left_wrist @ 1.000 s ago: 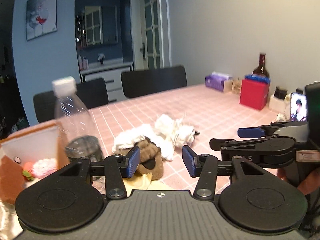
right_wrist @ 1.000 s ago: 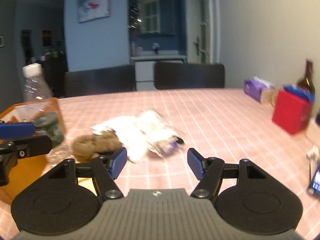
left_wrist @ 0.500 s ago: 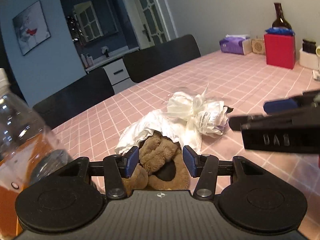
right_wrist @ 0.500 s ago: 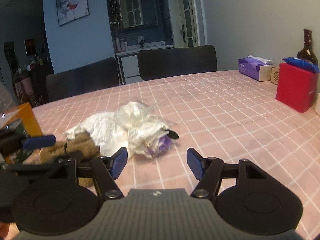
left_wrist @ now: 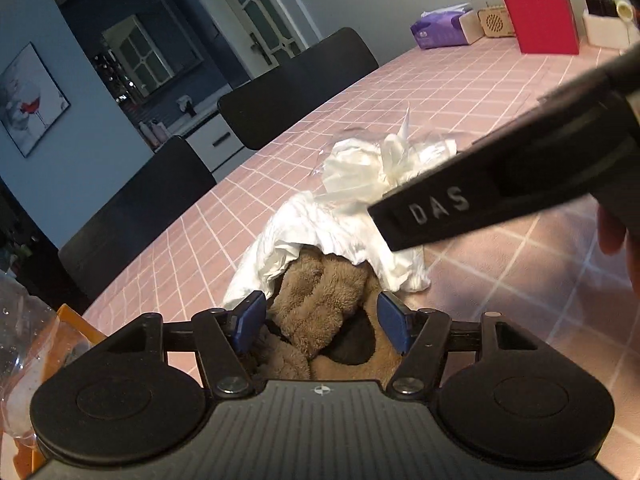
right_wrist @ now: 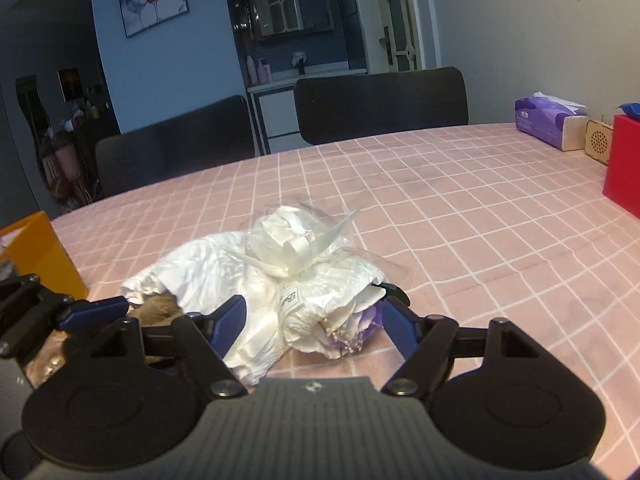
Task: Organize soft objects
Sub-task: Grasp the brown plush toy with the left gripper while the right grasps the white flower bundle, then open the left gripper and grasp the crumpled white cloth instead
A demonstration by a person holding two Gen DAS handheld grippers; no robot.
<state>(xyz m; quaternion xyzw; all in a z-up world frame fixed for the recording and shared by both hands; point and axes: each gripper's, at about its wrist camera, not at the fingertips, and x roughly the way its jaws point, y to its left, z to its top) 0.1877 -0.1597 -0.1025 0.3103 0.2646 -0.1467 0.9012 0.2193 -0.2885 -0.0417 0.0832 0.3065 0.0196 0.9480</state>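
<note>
A brown plush toy [left_wrist: 320, 300] lies on the pink checked table [left_wrist: 500, 92], partly under a crumpled white cloth [left_wrist: 320, 232]. My left gripper [left_wrist: 322, 324] is low over the plush with its jaws opening; the toy sits between the blue pads, which do not press on it. Beside the cloth lies a white wrapped bundle [right_wrist: 316, 280] with a ribbon bow and a purple end. My right gripper [right_wrist: 313, 326] straddles that bundle, jaws opening, pads not pressing. In the left wrist view the right gripper's black finger [left_wrist: 460, 208] crosses over the bundle. The left gripper's blue pad [right_wrist: 94, 312] shows at the left.
An orange box [right_wrist: 40, 252] stands at the left table edge, with a clear plastic bottle [left_wrist: 20, 340] beside it. A red box [left_wrist: 540, 20], a purple tissue pack [right_wrist: 548, 124] and a small wooden speaker [right_wrist: 598, 142] stand far right. Two black chairs [right_wrist: 380, 104] line the far side.
Both grippers have come forward and down onto the pile. The left one rolled and its jaws spread wider around the plush. The right one's jaws now flank the white bundle.
</note>
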